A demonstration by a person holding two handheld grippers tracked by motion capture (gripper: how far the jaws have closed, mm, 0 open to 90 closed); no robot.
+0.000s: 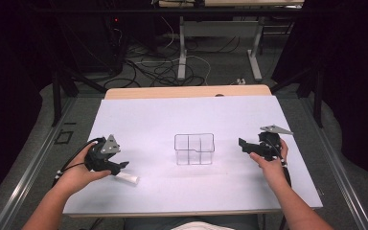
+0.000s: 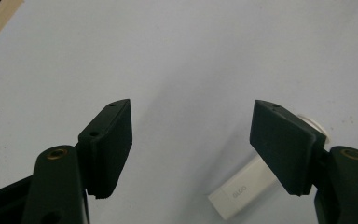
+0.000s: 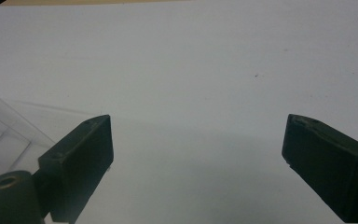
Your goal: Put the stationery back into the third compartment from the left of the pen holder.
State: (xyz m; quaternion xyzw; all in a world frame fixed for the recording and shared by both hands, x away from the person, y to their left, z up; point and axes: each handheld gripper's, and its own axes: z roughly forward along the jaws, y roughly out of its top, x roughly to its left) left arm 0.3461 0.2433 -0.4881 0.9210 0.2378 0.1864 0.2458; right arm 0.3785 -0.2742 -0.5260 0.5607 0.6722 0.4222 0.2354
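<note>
Matte black two-jaw left gripper (image 1: 120, 166), grey three-cornered plate on top. Matte black right gripper (image 1: 242, 143), same grey plate. Small white plastic stick (image 2: 242, 191), faint grey lettering. Clear colourless plastic divided box (image 1: 194, 149). Plain white sheet-covered tabletop (image 1: 182, 115), pale wood edge at far side. Dark grey floor.

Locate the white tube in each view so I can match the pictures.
High view: white tube lies lower left on the table, just right of the left gripper.
Left gripper view: lower right, partly behind the right-hand jaw.
Right gripper view: no tube to place.
Shared landmark: the white tabletop.
</note>
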